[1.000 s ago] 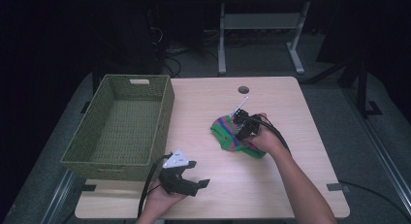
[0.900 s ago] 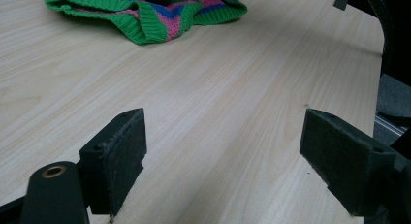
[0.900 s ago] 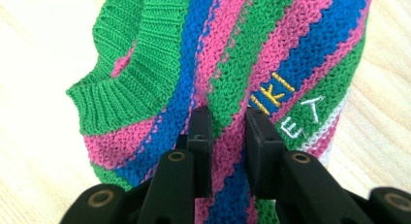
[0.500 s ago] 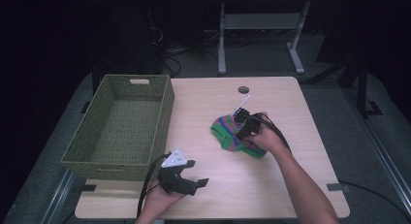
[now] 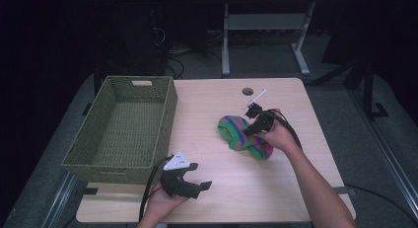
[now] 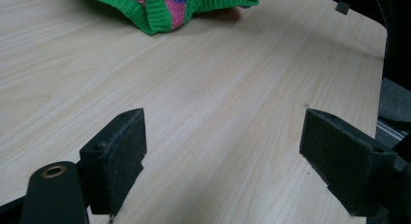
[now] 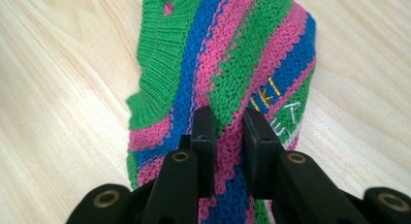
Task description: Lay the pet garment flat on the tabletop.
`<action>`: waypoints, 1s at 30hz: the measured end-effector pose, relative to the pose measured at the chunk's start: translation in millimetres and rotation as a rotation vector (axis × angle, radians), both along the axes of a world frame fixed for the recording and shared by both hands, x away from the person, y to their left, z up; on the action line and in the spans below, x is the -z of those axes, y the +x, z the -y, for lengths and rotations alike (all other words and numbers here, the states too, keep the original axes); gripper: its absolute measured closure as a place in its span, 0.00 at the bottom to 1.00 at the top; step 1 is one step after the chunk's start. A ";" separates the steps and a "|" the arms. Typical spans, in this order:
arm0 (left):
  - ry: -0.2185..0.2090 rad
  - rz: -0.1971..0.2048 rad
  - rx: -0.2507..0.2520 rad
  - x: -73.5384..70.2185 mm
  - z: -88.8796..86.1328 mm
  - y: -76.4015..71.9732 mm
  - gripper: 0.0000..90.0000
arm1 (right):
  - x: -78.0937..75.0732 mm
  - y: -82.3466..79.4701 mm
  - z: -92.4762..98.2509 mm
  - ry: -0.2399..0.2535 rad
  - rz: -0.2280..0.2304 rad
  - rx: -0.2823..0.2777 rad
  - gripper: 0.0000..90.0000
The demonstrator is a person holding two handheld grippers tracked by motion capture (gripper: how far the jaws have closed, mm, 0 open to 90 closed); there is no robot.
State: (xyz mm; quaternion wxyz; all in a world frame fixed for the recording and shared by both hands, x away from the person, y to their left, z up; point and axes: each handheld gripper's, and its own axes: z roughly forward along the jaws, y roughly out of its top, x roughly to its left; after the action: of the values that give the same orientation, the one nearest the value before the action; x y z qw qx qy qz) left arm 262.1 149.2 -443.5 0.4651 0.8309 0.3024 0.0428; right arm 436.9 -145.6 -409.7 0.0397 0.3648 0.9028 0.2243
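Both jaws of the right gripper (image 7: pixel 227 136) pinch a fold of the striped knit (image 7: pixel 228 59); left gripper (image 6: pixel 228 156) gapes empty.

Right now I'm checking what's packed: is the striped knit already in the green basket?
No, the striped knit lies on the table, beside the green basket.

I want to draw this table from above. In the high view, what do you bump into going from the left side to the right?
Green woven basket → left gripper, jaws open over bare table → striped knitted cloth → right gripper, shut on the cloth.
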 end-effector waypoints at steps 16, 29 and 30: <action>-0.008 0.001 -0.005 -0.6 -1.5 -0.2 0.18 | -26.1 -5.5 9.7 0.054 0.020 -0.015 0.85; -0.007 0.000 -0.006 -0.5 -2.2 0.2 0.19 | -34.3 -8.1 18.5 0.098 0.017 -0.020 0.85; -0.011 -0.001 -0.009 -0.8 -2.4 0.0 0.18 | -35.3 -8.9 18.9 0.104 0.019 -0.018 0.85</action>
State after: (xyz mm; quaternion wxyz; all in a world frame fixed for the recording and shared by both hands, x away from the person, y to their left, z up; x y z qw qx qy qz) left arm 262.1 151.6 -442.7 0.4693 0.8270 0.3065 0.0428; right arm 428.0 -164.5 -374.4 0.0275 0.3560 0.8928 0.2747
